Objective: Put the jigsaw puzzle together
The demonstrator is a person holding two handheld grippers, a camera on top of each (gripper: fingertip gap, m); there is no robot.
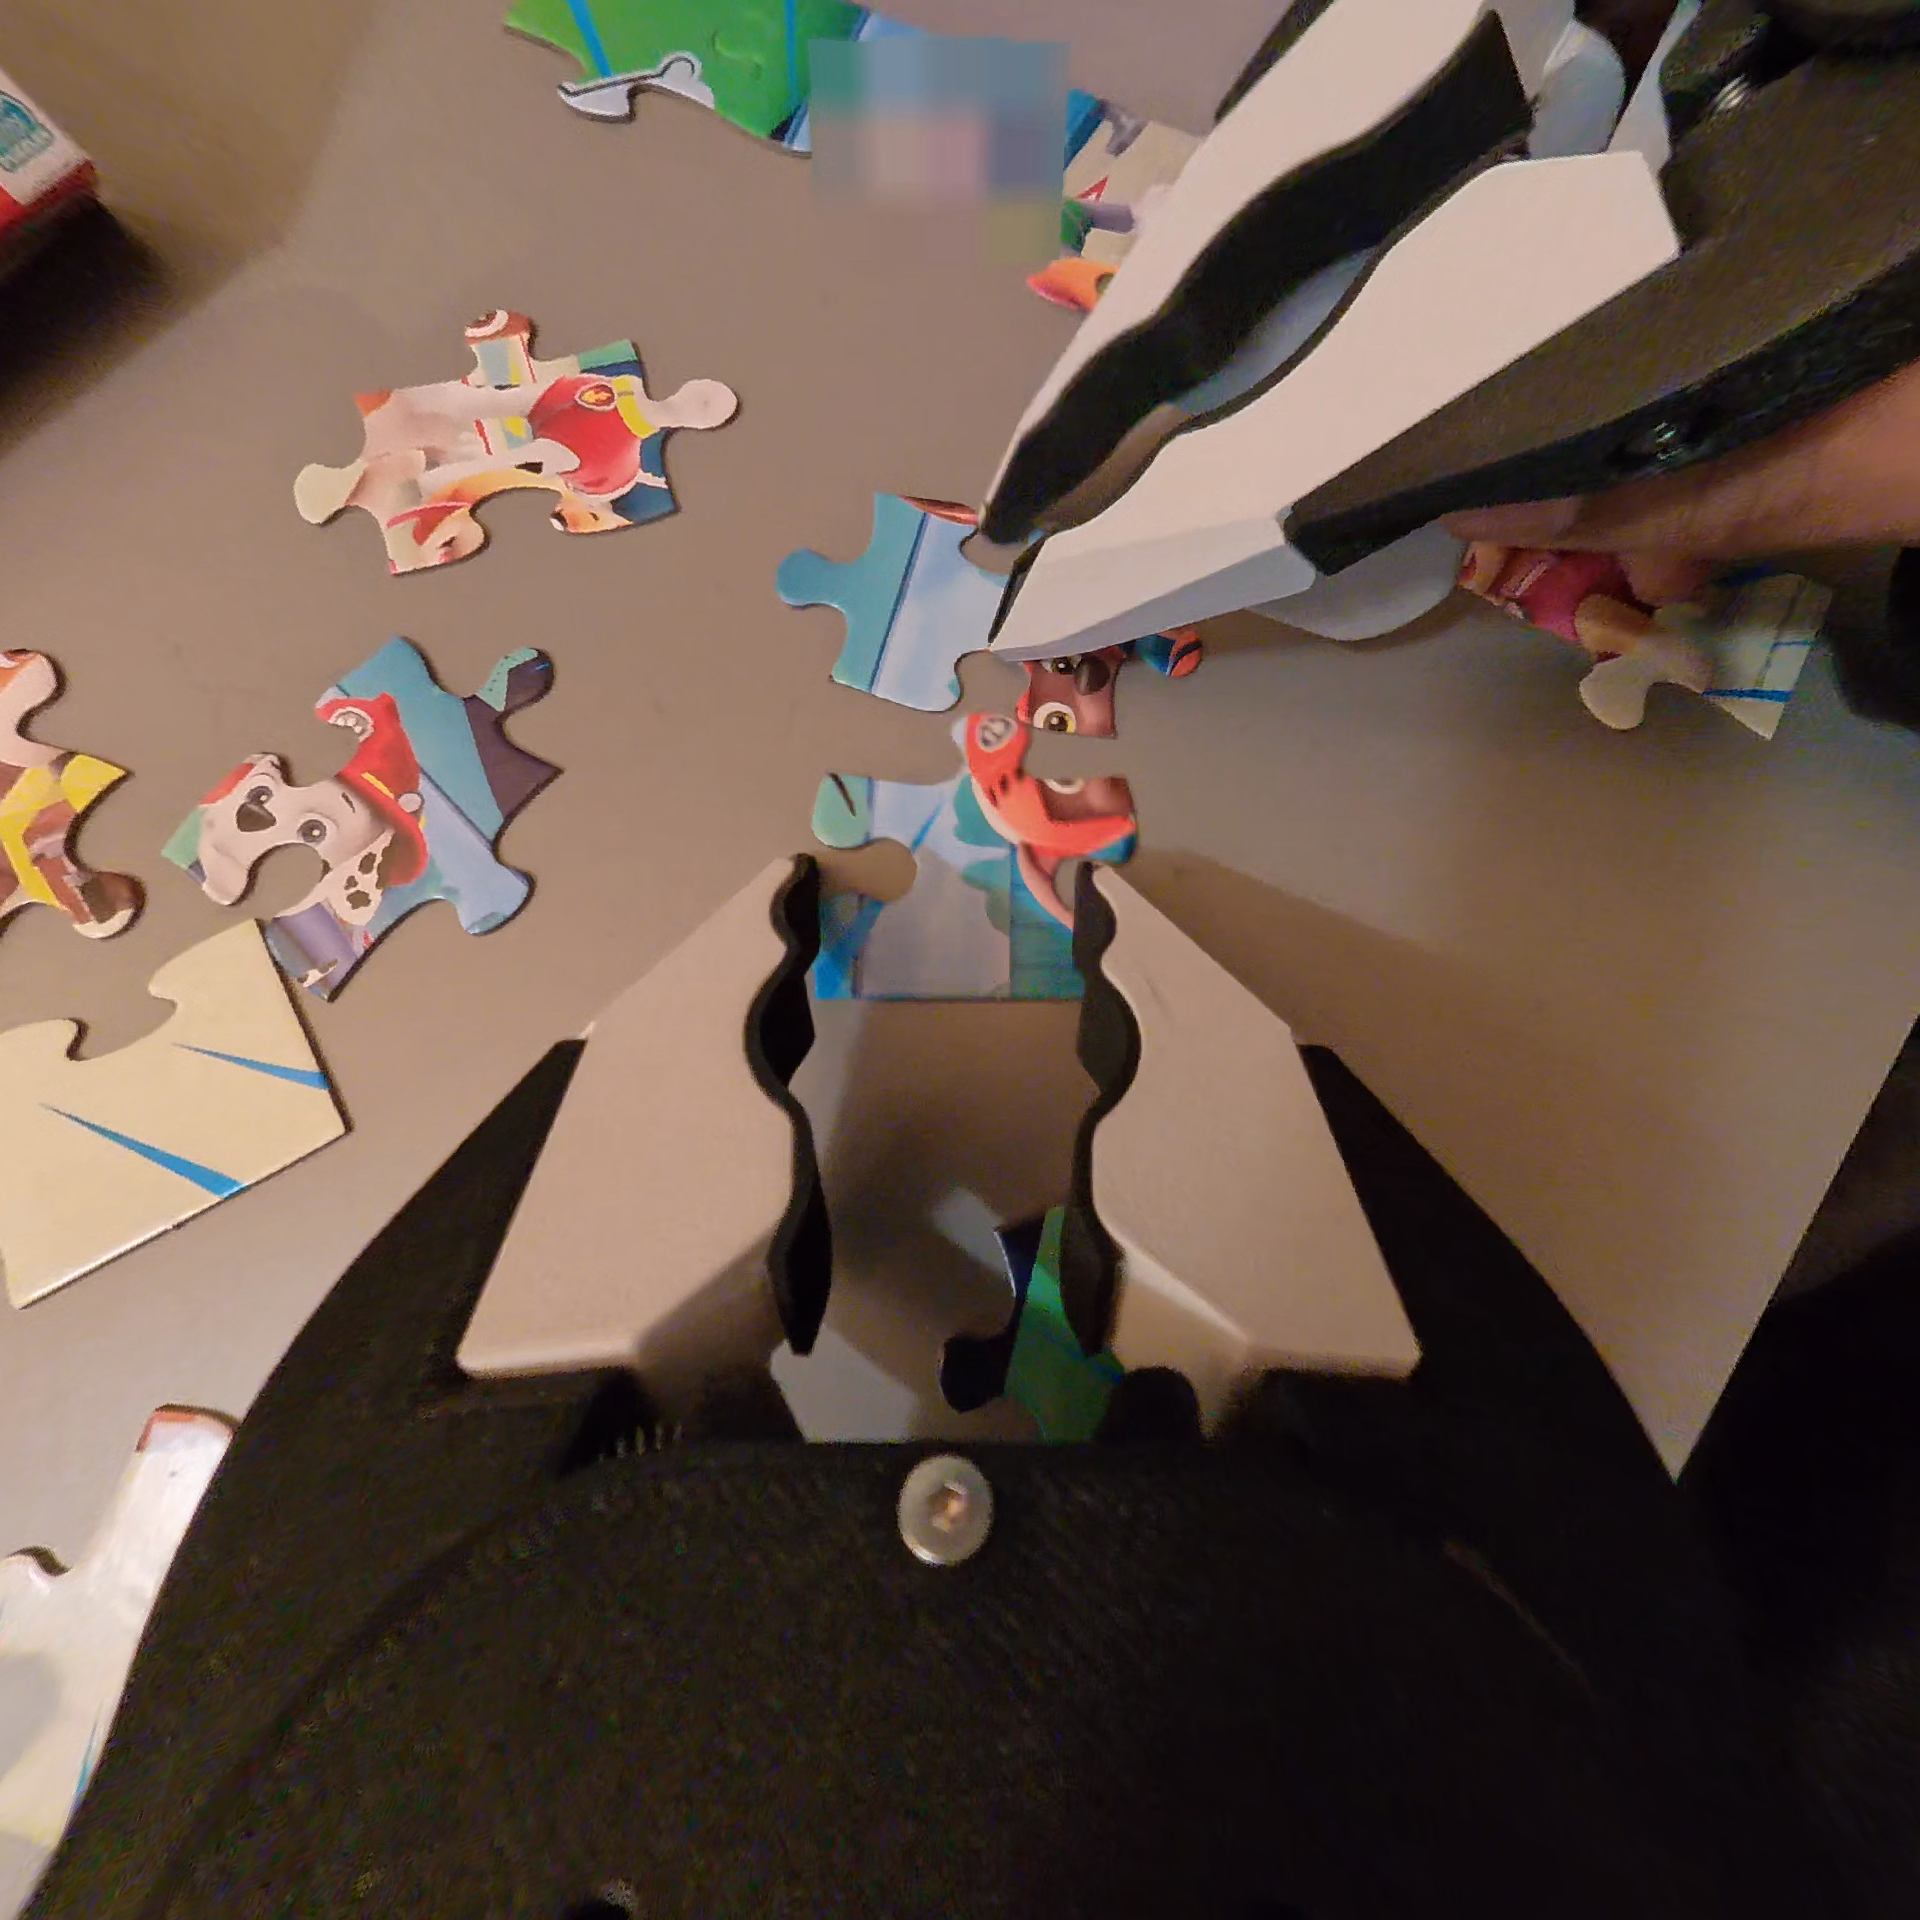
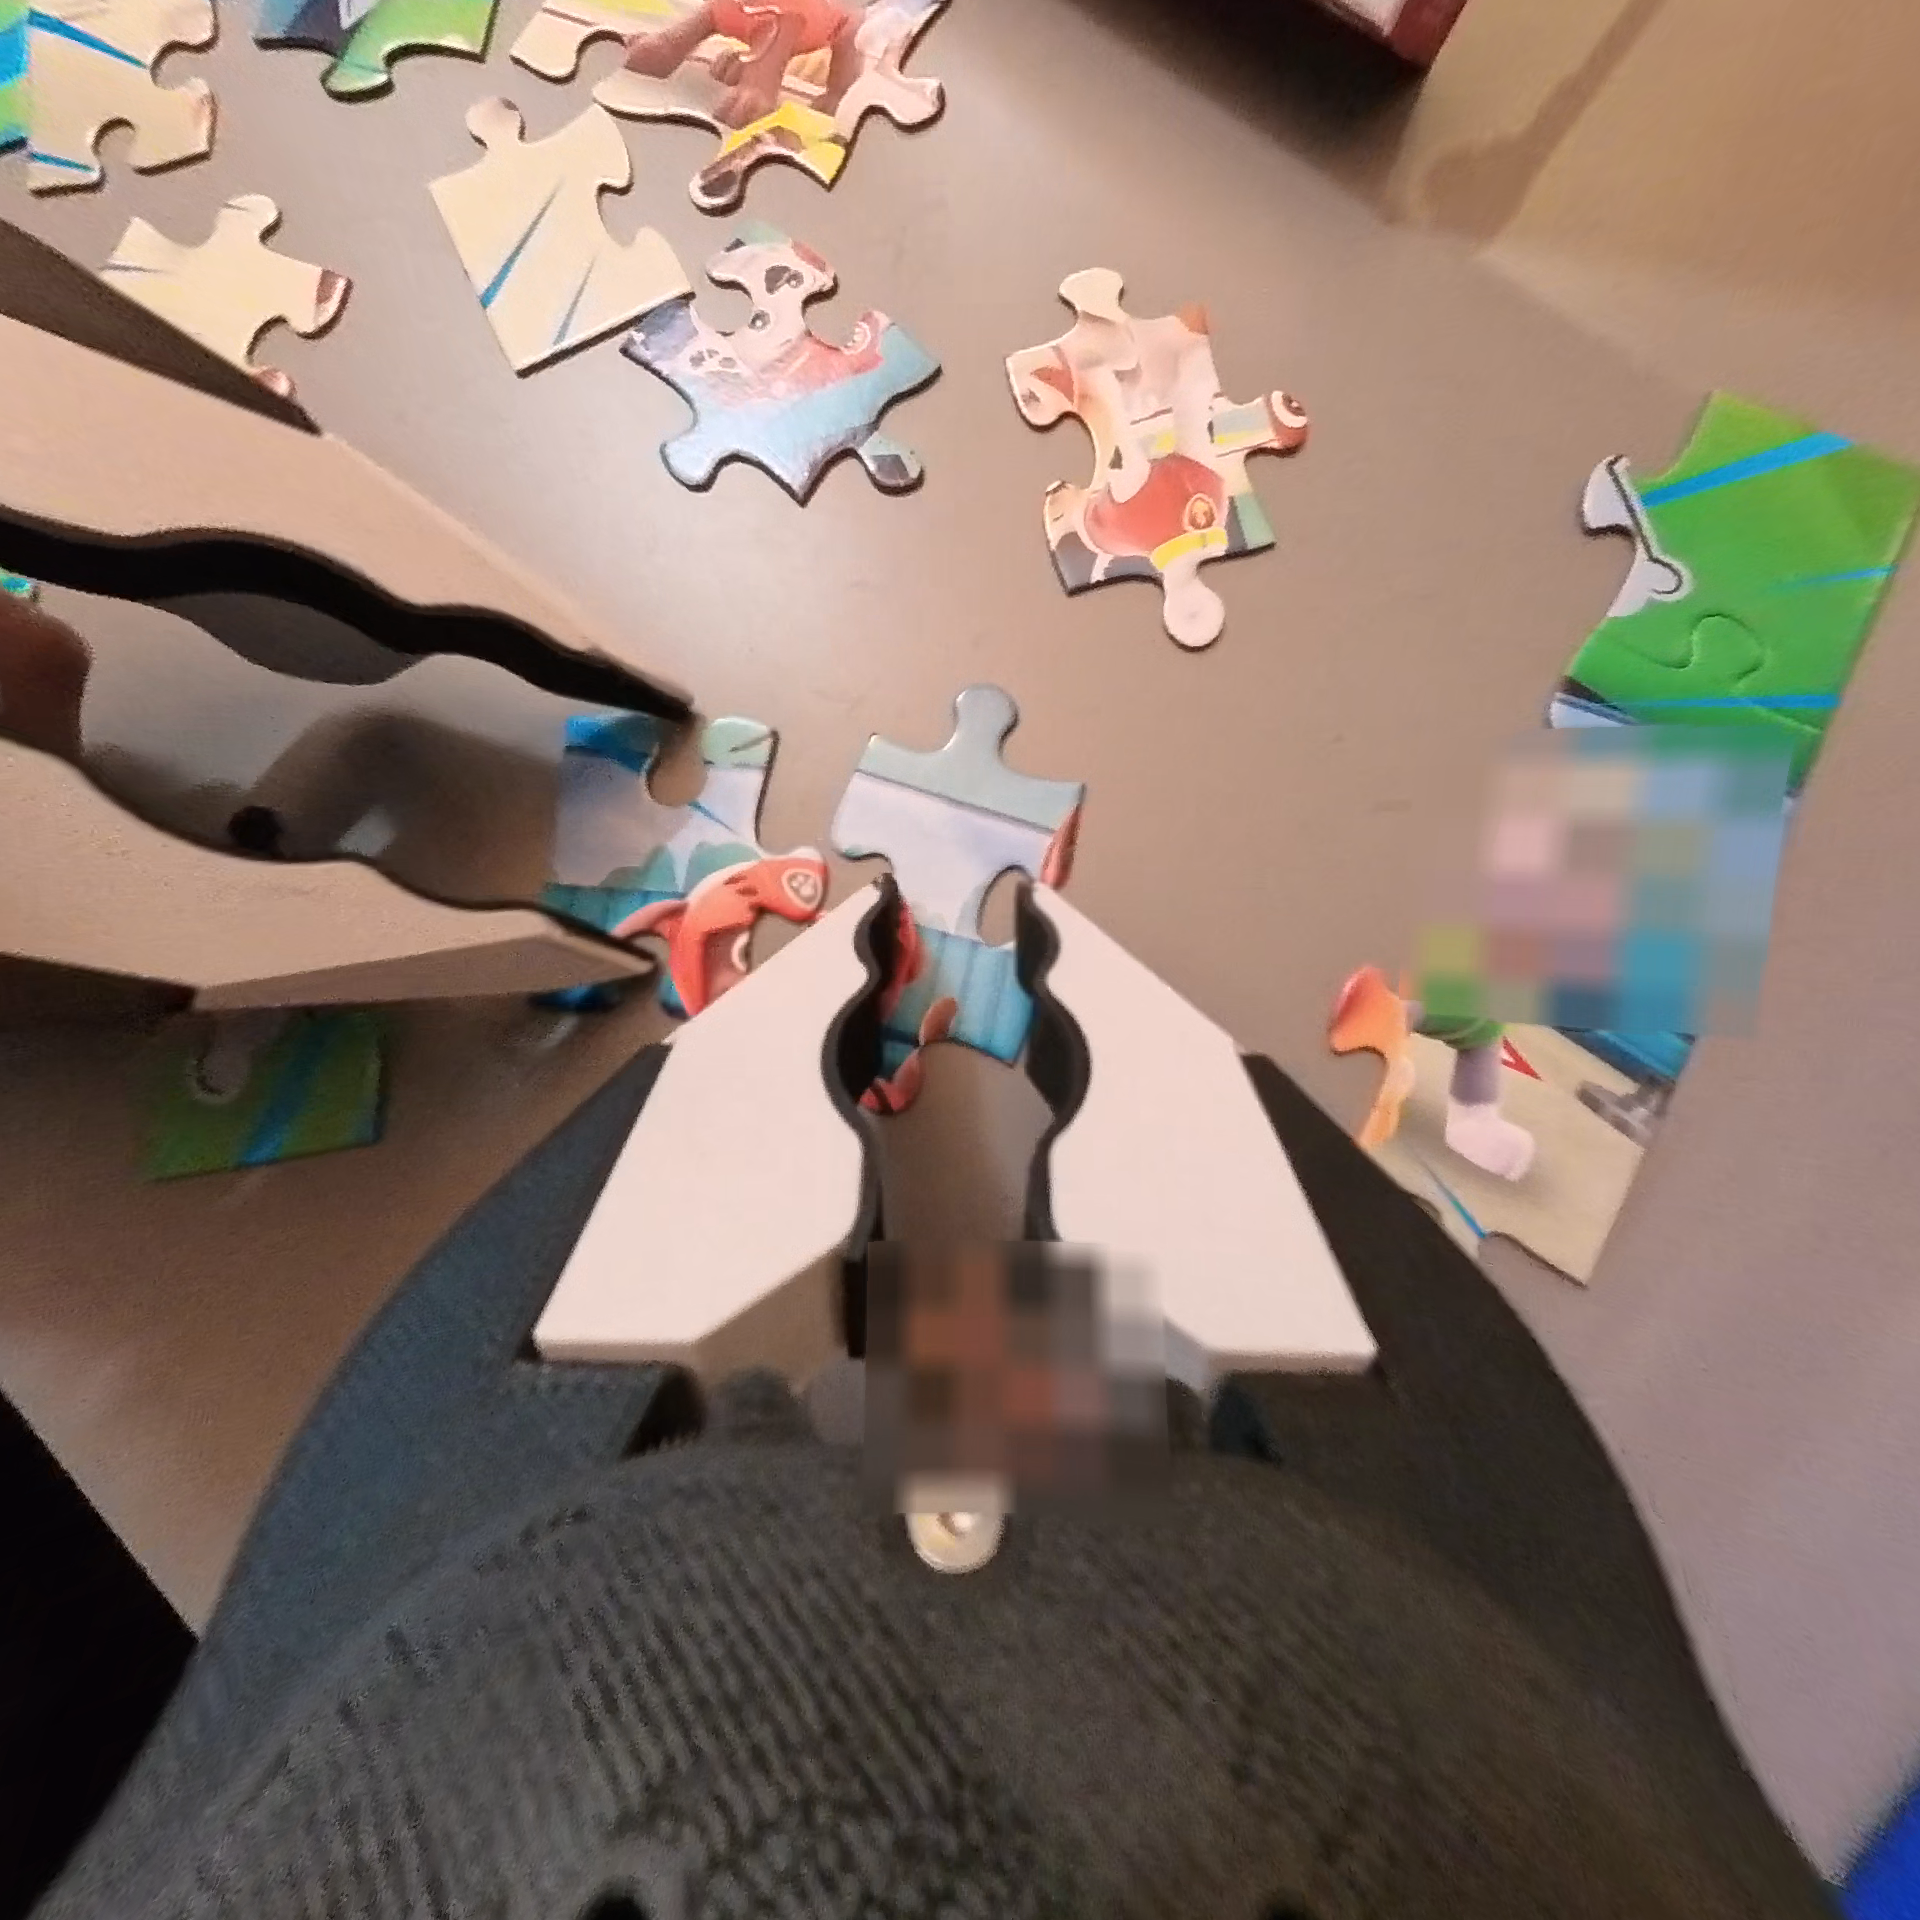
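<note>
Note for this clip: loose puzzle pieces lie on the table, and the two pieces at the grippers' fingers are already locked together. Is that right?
Not quite. The red-cap piece and the pale-blue piece are not locked together: they lie apart, with bare table between them, as the right wrist view shows. The rest holds.

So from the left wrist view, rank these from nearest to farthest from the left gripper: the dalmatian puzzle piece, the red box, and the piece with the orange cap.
From the left gripper:
1. Orange cap piece, between the fingertips.
2. Dalmatian piece, off to the left.
3. Red box, far upper-left corner.
</note>
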